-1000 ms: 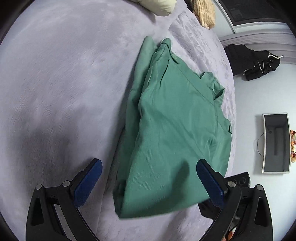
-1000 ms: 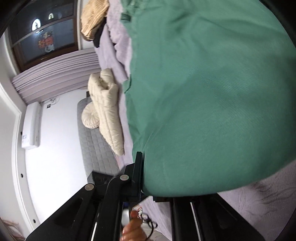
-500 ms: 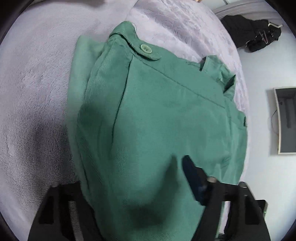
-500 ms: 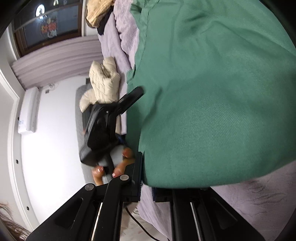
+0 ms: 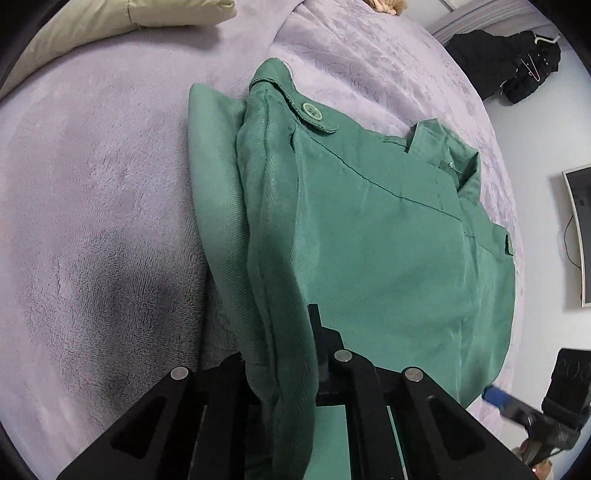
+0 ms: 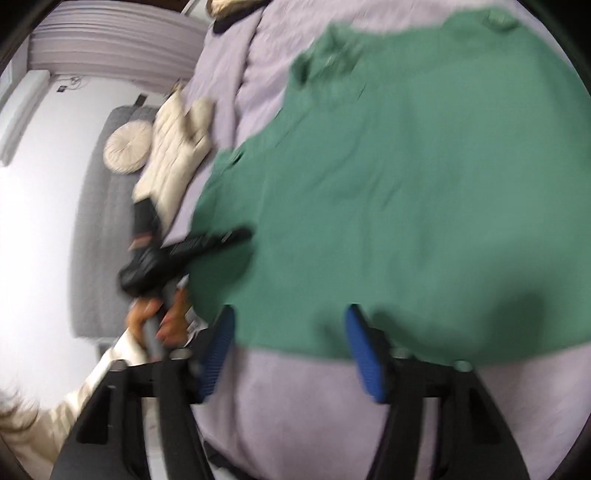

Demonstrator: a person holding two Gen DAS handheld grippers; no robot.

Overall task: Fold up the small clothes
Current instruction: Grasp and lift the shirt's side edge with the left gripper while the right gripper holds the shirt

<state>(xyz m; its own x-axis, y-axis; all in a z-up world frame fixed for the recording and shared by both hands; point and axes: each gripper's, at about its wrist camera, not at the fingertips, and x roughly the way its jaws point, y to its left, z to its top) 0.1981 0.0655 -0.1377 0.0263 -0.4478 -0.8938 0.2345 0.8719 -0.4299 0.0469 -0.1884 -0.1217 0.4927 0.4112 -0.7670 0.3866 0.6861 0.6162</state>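
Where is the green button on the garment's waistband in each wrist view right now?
Left wrist: the green button sits upper centre, on the waistband tab of the green garment.
Right wrist: a blurred tab at the top right edge, probably the same button.
Shared landmark: the cream pillow.

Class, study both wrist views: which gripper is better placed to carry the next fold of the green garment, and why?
Left. The left gripper is shut on the green garment at its near edge, ready to lift it. The right gripper is open, gripping nothing.
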